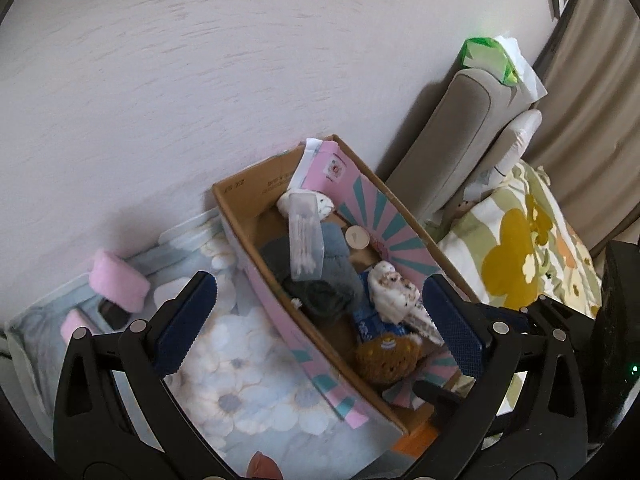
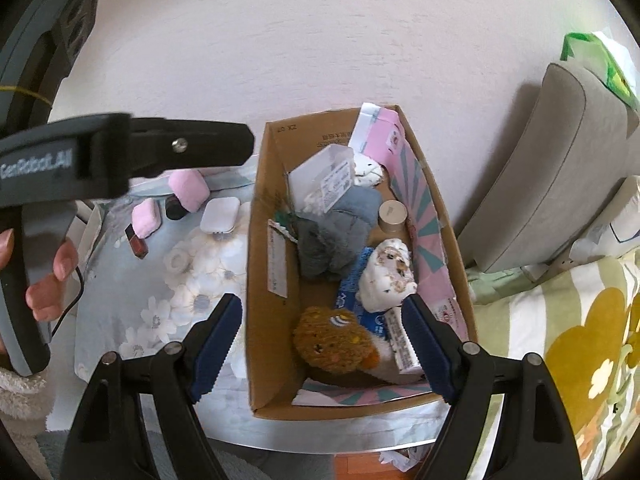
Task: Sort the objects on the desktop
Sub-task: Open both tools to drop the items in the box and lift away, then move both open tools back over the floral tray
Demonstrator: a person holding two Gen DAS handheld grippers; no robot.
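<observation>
A cardboard box (image 2: pixel 264 280) (image 1: pixel 236 216) with a pink lining stands on the flowered cloth (image 2: pixel 160 300) (image 1: pixel 256 380). Inside lie a brown plush toy (image 2: pixel 332 340) (image 1: pixel 386 356), a white spotted plush (image 2: pixel 390 276) (image 1: pixel 394 292), grey cloth (image 2: pixel 332 240) (image 1: pixel 320 276), a clear cotton-swab box (image 2: pixel 324 184) (image 1: pixel 306 240) and a small round tin (image 2: pixel 392 216) (image 1: pixel 357 237). On the cloth left of the box lie two pink puffs (image 2: pixel 188 188) (image 1: pixel 116 280), a white case (image 2: pixel 219 214) and a lipstick (image 2: pixel 134 240). My right gripper (image 2: pixel 324 348) is open above the box's near end. My left gripper (image 1: pixel 320 320) is open above the box.
A white wall (image 2: pixel 280 40) is behind the box. A grey cushion (image 2: pixel 540 168) (image 1: pixel 440 148) and a flowered blanket (image 2: pixel 568 340) (image 1: pixel 516 256) lie to the right. A green tissue pack (image 1: pixel 492 56) tops the cushion. The left gripper's body (image 2: pixel 120 148) reaches in from the left.
</observation>
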